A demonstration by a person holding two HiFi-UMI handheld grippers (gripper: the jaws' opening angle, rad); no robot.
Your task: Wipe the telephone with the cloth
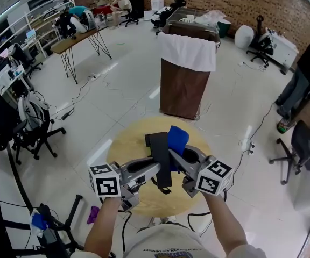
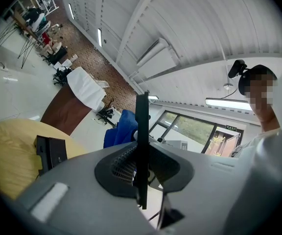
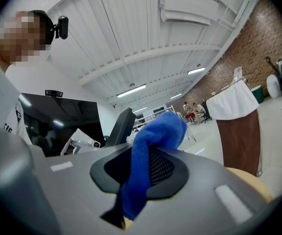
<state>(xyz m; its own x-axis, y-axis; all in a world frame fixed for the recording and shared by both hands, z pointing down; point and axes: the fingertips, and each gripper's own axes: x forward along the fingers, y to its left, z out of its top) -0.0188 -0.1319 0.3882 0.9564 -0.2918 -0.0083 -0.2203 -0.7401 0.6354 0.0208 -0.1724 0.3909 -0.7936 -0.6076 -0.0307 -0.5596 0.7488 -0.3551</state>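
The left gripper (image 1: 156,170) is clamped on the telephone (image 1: 162,173), a thin black slab held on edge above the round yellow desk (image 1: 124,144). A black box (image 1: 152,140) sits on the desk just beyond it. Immediately right of the telephone is the blue cloth (image 1: 177,140), pinched between the closed jaws of the right gripper (image 1: 174,156). Whether cloth and telephone touch I cannot tell.

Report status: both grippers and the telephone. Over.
Left gripper shut on thin black slab telephone, over round wooden table. Right gripper shut on blue cloth, beside the phone. Nothing between them.
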